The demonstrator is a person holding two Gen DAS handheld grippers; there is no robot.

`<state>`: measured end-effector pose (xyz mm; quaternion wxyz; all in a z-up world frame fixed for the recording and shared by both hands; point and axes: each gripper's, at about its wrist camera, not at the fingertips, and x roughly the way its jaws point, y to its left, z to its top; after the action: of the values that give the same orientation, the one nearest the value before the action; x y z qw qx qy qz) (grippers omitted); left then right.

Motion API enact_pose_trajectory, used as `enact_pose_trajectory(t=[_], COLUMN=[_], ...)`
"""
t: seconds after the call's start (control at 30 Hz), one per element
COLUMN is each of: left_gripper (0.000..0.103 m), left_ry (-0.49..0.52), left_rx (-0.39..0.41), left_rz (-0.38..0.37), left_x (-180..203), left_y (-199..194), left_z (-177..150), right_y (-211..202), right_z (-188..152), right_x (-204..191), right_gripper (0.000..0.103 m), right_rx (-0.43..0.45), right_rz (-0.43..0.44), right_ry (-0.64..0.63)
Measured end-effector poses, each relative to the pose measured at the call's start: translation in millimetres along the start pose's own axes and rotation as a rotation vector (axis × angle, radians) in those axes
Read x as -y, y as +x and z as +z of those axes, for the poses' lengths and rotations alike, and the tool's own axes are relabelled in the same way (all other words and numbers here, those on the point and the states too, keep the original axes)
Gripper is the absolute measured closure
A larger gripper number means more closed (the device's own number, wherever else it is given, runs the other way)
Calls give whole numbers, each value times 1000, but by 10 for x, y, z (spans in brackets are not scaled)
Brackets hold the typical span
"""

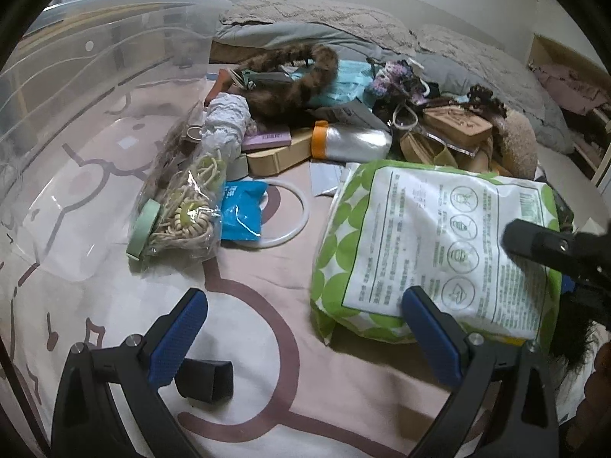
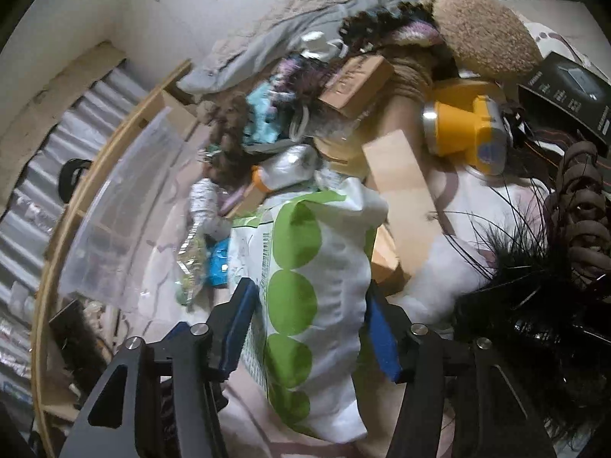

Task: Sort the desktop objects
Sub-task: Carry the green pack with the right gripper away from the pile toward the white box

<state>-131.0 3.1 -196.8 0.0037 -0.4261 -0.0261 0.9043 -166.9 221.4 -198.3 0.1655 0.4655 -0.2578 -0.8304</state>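
Right gripper [image 2: 309,328] straddles a soft white pack with green dots [image 2: 305,297], blue pads beside its edges (contact unclear). Left gripper [image 1: 305,328] gapes wide and empty over pink patterned bedding [image 1: 267,343].

Glossy plastic pack [image 1: 431,244], clear plastic bin [image 1: 95,114] — matt cloth sheet [image 1: 267,362], fuzzy plush [image 2: 488,34].

Both views are dim and soft, lit evenly with a slightly cool cast and only faint shadows, such as the one under the green-dotted pack [image 1: 431,252] on the pink sheet [image 1: 244,328]. The fisheye lens bends straight edges near the rim and leaves black corners, and pale glare streaks the clear plastic bin [image 1: 88,87] in the left wrist view. The right wrist view is smeared with motion blur, worst across the far clutter and the yellow mask [image 2: 464,129], while the left view is sharper.
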Motion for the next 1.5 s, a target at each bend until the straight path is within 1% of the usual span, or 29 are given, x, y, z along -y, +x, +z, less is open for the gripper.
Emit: enact_pose_trajectory(t=[0.2,0.3,0.4,0.53,0.6,0.67,0.7,0.77,0.83,0.9,0.97,1.07,1.17,1.27,1.37,1.4,1.5], left_gripper=[0,0,0,0,0,0,0,0,0,0,0,1,1,1,1,1,1], left_ry=[22,22,23,17,20,22,21,19,16,12,1,-28,-33,-41,-38,-35,-16], left_rx=[-11,-17,-14,-19,-18,-17,-18,-21,-25,-23,-19,3,33,62,70,71,73], left_rz=[16,16,25,26,26,27,27,23,18,13,1,-29,-62,-101,-120,-130,-160], left_x=[25,30,30,23,27,30,29,27,22,16,2,-22,-24,-25,-6,13,87], left_y=[35,53,59,74,76,77,77,77,83,77,65,2,-77,-164,-207,-220,-270], left_z=[-6,-6,3,10,12,13,14,17,17,18,20,29,42,43,38,36,16], right_y=[32,-1,-36,-28,-6,62,120,261,368,369,334,226,61,-216,-545,-654,-1005], right_z=[-7,-76,-157,-213,-208,-215,-223,-245,-261,-245,-239,-233,-187,-104,-22,-6,48], right_x=[126,209,318,412,426,447,454,466,476,450,417,381,296,196,141,122,109], right_gripper=[44,44,44,44,42,36,35,30,30,30,37,43,44,44,44,44,44], right_rx=[-25,-51,-88,-101,-101,-114,-129,-174,-179,-168,-150,-110,-52,37,130,159,265], right_rz=[22,49,100,134,142,167,184,222,236,237,234,241,224,211,221,203,92], right_ry=[63,106,167,227,248,275,292,330,362,350,326,303,257,194,161,143,95])
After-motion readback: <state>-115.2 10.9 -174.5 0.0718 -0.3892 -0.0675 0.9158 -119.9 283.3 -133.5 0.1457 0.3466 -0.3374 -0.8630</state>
